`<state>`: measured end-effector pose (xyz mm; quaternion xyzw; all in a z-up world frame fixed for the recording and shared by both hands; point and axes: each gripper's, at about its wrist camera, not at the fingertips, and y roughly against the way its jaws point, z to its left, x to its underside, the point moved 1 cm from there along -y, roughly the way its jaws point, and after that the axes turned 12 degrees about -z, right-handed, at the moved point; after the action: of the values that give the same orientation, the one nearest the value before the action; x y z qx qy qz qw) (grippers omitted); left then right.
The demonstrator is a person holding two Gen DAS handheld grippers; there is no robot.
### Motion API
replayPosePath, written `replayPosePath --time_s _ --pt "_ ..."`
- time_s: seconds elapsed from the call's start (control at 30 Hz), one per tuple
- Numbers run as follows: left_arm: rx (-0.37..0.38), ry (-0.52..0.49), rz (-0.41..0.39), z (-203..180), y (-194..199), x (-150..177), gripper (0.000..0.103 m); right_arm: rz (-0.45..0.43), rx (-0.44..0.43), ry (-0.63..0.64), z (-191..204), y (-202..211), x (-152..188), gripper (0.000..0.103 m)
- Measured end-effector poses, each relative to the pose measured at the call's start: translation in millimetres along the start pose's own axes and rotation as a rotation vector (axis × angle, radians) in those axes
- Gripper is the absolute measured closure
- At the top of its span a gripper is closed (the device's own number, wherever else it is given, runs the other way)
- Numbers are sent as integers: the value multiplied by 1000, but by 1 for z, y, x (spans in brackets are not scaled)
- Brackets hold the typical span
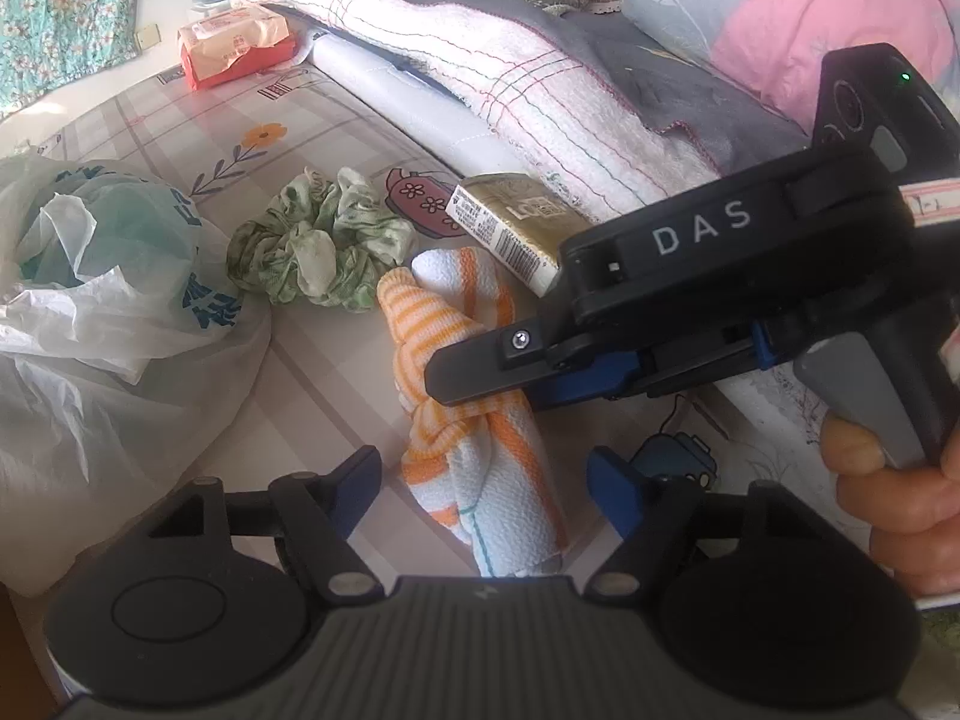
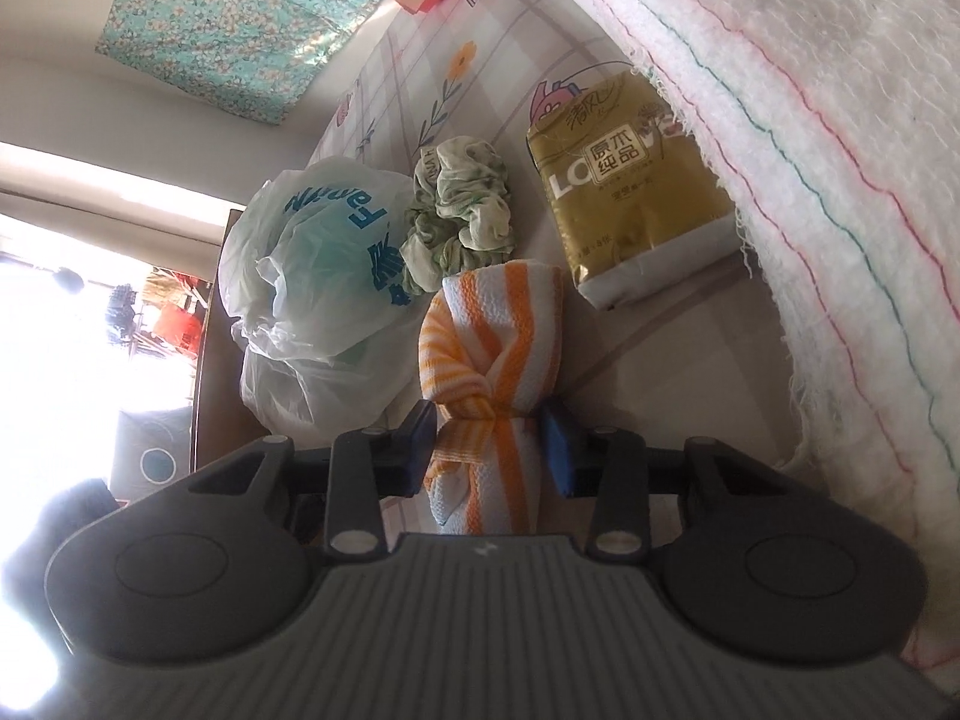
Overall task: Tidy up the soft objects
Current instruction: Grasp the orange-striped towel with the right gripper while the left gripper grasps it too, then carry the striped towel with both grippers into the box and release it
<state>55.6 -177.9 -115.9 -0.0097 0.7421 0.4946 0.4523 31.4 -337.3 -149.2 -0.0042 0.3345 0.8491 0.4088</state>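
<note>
My right gripper (image 2: 491, 456): jaws pinching the striped towel (image 2: 498, 324) at its knot, centre frame, lying on the table (image 2: 636, 360) | my left gripper (image 1: 486, 483): jaws spread, towel (image 1: 480, 468) between them, untouched | scrunchie (image 2: 462, 210) just above towel | bag (image 2: 312, 276) left | gold pack (image 2: 630, 198) upper right.

left gripper (image 1: 486, 480) open, right gripper (image 2: 493, 450) clamped
</note>
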Motion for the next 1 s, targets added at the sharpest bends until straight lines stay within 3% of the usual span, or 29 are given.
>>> replayPosePath --time_s 0.1,0.33,0.63,1.0 --pt "-4 -14 -4 -1 -2 0 34 0 -7 -2 -1 1 1 67" --pt "-28 -25 -16 0 -3 -3 53 12 -25 -10 -2 -1 2 68" --pt "-25 -33 -82 0 23 -5 53 -18 -39 26 19 14 8 68" --pt "-85 7 -227 17 97 -1 53 -51 -89 179 92 35 24 67"
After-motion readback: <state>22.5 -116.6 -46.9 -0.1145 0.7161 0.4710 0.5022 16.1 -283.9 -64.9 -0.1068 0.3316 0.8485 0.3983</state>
